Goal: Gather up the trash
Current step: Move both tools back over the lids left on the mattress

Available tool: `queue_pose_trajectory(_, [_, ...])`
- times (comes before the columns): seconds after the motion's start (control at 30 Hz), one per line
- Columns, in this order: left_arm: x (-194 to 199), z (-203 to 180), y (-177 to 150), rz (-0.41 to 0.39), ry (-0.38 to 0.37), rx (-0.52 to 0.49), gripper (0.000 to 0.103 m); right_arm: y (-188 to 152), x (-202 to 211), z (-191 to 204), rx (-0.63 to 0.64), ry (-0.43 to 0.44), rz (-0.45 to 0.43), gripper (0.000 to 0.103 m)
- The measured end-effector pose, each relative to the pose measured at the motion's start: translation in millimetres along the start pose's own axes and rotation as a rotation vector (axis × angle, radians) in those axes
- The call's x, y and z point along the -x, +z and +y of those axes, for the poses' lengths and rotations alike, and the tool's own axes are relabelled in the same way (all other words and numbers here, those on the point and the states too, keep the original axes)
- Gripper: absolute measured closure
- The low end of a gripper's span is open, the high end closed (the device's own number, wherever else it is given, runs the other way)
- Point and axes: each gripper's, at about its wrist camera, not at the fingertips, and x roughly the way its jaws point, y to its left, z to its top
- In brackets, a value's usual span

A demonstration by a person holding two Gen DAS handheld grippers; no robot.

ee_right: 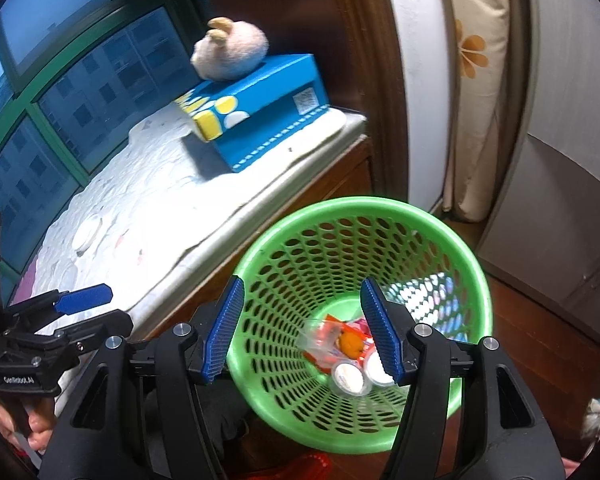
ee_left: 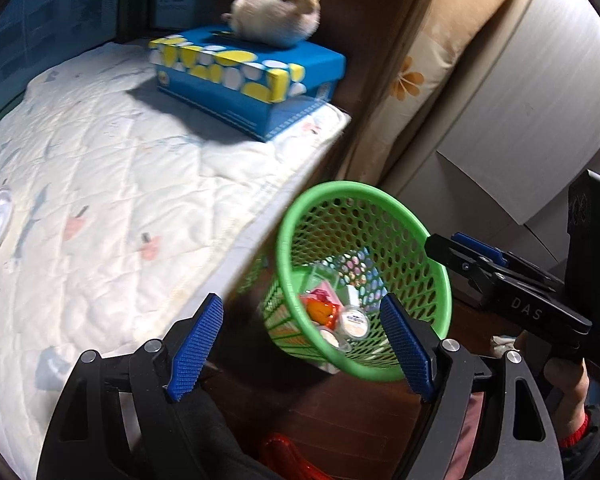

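Inside green basket (ee_right: 380, 216): wrappers (ee_right: 340, 340), small cups (ee_right: 350, 376); left gripper (ee_left: 300, 344), right gripper (ee_right: 302, 328) both spread, empty.

The left gripper (ee_left: 300, 346) hangs wide open and empty over the edge of a white quilted mattress (ee_left: 100, 184). Below it a green perforated plastic basket (ee_left: 400, 240) holds wrappers and small round lidded cups (ee_left: 354, 322). The right gripper (ee_left: 440, 246) reaches over the basket's rim. A blue spotted tissue box (ee_left: 248, 80) carries a fluffy cream toy (ee_left: 276, 14).

Basket (ee_right: 364, 320) on floor beside padded ledge (ee_right: 148, 216); tissue box (ee_right: 256, 116) at eleven o'clock, plush toy (ee_right: 230, 52) atop.
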Motion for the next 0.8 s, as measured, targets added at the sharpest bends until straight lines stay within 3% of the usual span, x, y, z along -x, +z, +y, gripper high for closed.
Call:
queue_pose_trajectory(0.5, [65.9,118.1,-17.7,-0.111,0.183,0.2,0.011,10.4,-31.2,97.3,0.147,0.117,0.039,0.034])
queue_pose_trajectory(0.8, [93.9,207.7,-37.5,-0.122,0.321,0.307,0.007,14.7,-50.5,150.8,0.228,0.17,0.066,0.031])
